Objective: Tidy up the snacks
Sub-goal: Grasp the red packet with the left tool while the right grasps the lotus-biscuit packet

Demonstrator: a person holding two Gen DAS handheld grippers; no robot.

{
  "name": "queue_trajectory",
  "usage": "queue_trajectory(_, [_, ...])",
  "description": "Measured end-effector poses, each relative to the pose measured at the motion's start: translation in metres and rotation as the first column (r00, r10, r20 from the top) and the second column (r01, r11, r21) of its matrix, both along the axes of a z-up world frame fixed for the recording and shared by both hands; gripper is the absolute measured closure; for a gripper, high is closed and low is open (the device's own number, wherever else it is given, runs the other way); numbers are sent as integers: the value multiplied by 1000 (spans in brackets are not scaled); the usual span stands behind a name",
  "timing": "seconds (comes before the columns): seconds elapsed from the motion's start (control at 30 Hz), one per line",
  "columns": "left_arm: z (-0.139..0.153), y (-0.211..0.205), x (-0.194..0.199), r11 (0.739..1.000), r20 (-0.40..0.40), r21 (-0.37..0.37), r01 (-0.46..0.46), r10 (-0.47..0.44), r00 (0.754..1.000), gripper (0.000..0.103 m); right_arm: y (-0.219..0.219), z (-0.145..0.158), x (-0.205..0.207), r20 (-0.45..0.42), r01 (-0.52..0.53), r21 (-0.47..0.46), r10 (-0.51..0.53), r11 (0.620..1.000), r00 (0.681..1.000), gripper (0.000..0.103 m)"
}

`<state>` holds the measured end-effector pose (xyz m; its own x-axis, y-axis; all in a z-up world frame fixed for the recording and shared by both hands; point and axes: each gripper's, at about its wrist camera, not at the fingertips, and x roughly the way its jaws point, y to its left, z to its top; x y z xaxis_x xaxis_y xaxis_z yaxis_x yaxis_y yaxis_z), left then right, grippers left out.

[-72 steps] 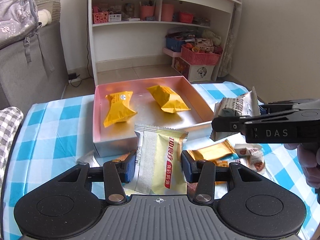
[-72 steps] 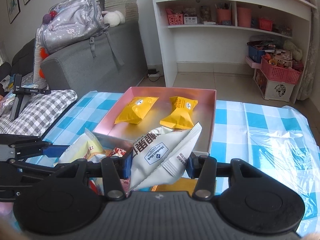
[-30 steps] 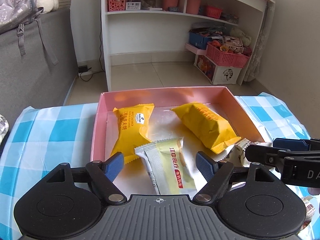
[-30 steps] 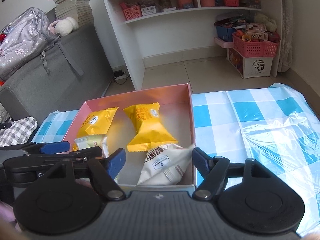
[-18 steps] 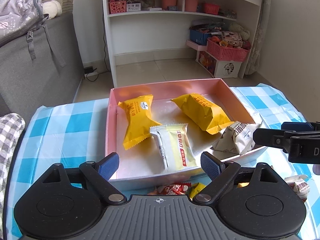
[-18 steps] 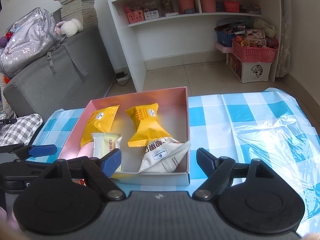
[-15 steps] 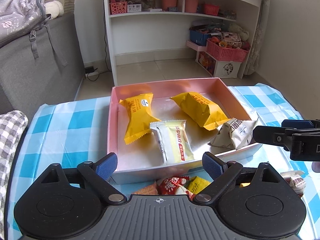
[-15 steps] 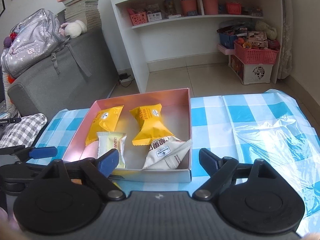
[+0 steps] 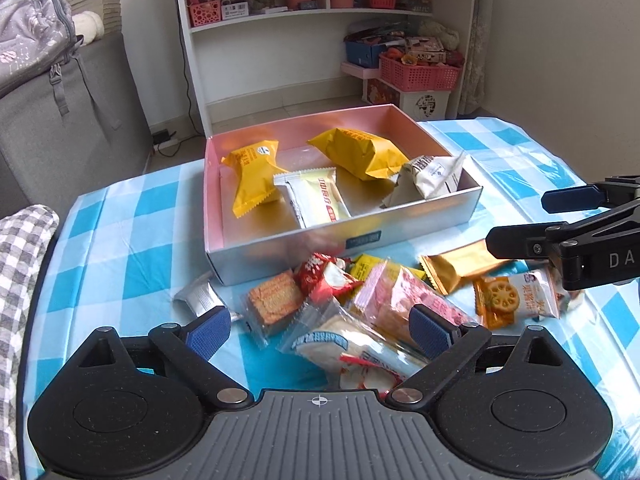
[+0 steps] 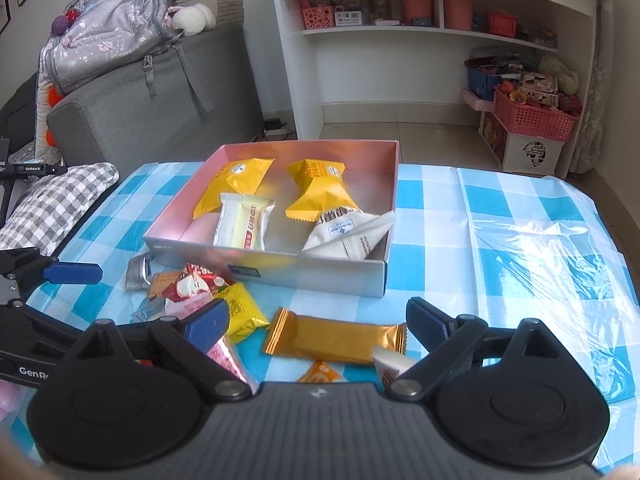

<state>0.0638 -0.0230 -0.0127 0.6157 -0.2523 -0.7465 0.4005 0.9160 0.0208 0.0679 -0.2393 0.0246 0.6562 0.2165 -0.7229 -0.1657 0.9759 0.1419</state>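
Hovering over the loose snack pile, the left tool (image 9: pixel 319 327) is spread wide and grips nothing in the left wrist view; a clear packet (image 9: pixel 352 354) lies between its fingers on the bench (image 9: pixel 120 240). Beyond, the pink box (image 9: pixel 424 224) holds two yellow packets, a cream packet (image 9: pixel 316 199) and a white packet (image 9: pixel 430 178).

In the right wrist view the right tool (image 10: pixel 318 323) is likewise released and empty, above a gold bar (image 10: pixel 336 340) near the box's front wall.
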Motion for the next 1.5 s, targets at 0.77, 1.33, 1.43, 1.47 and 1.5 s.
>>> queue_trajectory(0.77, [-51,25,-36,987,-6,-150,62,-64,998,7,1,-27,-38,74,-204,-139,216,969,974,11])
queue_trajectory(1.33, [-58,14,-33,984,-22,-133,115,-119,993,24,21,-46,-37,-57,-357,-133,352,925,934,41])
queue_trajectory(1.43, [-57,13,-34,984,-23,-128,126,-130,991,32,24,-48,-41,-62,-373,-144,368,916,928,41])
queue_trajectory(1.47, [-57,13,-33,984,-23,-127,129,-132,991,34,23,-47,-41,-68,-373,-138,367,917,928,41])
queue_trajectory(1.5, [-57,13,-34,983,-23,-127,130,-134,991,35,23,-47,-41,-73,-371,-131,364,919,928,41])
